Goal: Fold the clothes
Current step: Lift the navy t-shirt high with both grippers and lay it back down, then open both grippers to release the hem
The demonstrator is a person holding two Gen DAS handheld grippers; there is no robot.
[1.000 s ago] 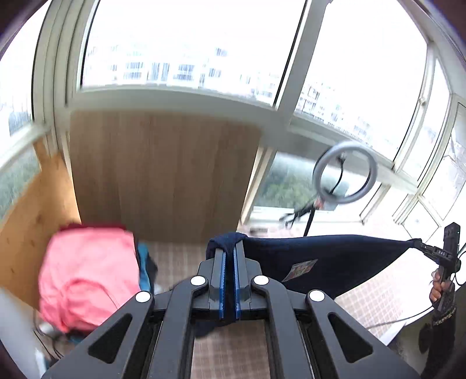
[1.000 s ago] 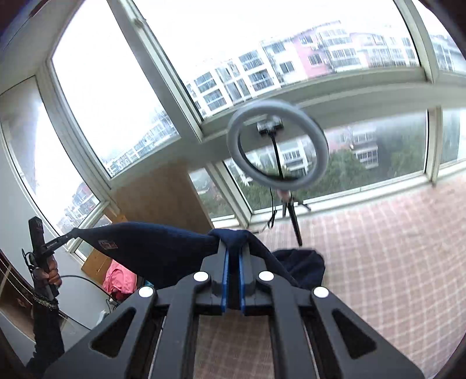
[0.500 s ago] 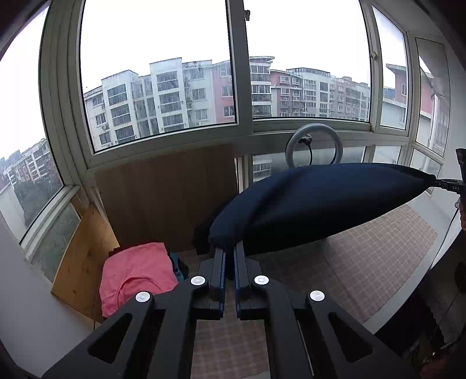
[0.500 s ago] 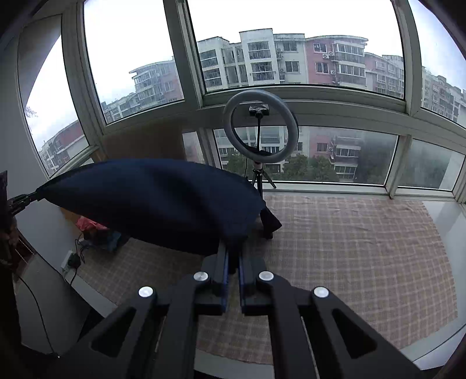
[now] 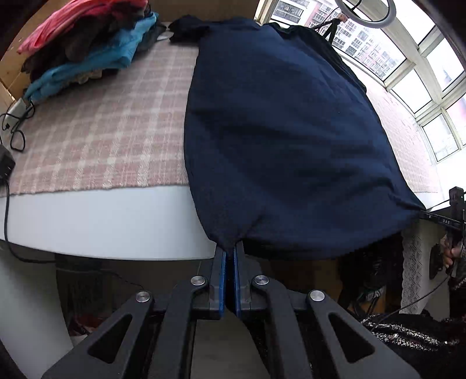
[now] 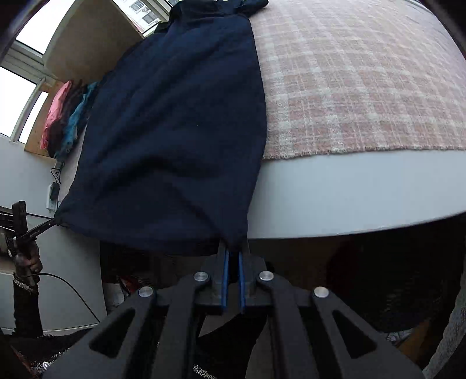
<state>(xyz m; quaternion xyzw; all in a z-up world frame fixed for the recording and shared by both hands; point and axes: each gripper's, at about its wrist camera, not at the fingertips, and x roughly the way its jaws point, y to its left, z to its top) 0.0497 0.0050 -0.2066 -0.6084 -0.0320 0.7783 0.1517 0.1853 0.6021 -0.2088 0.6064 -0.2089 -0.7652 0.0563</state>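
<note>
Ahead of both my grippers lies the table (image 5: 122, 221), its white rim curving just past the fingertips and its top covered by a pink checked cloth (image 5: 110, 125) that runs away from me towards the windows (image 5: 431, 75). Across that cloth, straight out from the tools, stretches the dark navy garment (image 5: 279, 122): it is spread lengthwise over the table, its far end up near the window side, its near hem hanging off the rim towards me. My left gripper (image 5: 229, 253) has its jaws pressed together on the hem's left corner, the fabric bunched to a point where it enters the blue pads. My right gripper (image 6: 232, 256) is likewise closed on the opposite corner, so the hem is drawn taut between the two tools; in the left wrist view I can see the right tool off to my right, its thin black tip meeting the cloth at the corner, with my hand (image 5: 451, 253) on the handle below it. Beyond and to the left of the left gripper, at the far corner of the table, sits a pile of clothes (image 5: 84, 43) in pink, dark brown and turquoise. Far ahead, past the garment's top, a ring light (image 5: 364, 14) stands against the glass. Nearer, left of my left tool, a black cable (image 5: 14, 137) loops on the cloth.
</note>
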